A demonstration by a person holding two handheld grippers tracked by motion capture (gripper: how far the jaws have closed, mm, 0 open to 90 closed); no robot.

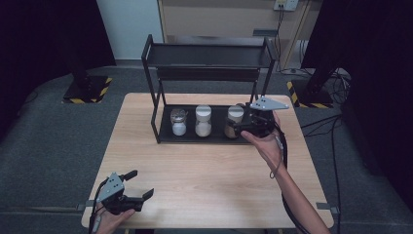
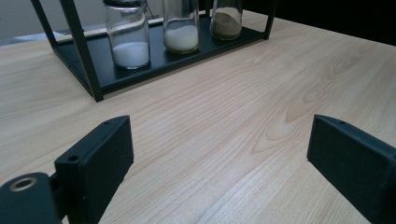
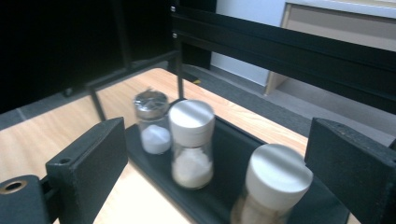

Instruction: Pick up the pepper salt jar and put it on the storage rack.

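The right gripper [image 1: 242,127] sits right of centre in the high view, jaws spread wide with nothing clamped, held just beside the brown-filled jar [image 1: 234,121] at the right end of the rack's lower shelf. In the right gripper view that jar [image 3: 273,184] stands low between the two jaws, nearer the right one (whether either touches it I cannot tell). Left of it on the same shelf come the middle jar [image 1: 203,121] with a white cap and the metal-capped jar [image 1: 178,122] of white powder. The left gripper [image 1: 138,184] rests at the lower left of the high view over the table [image 1: 204,170], jaws likewise wide apart and empty. The black rack [image 1: 209,53] stands across the upper middle of that view.
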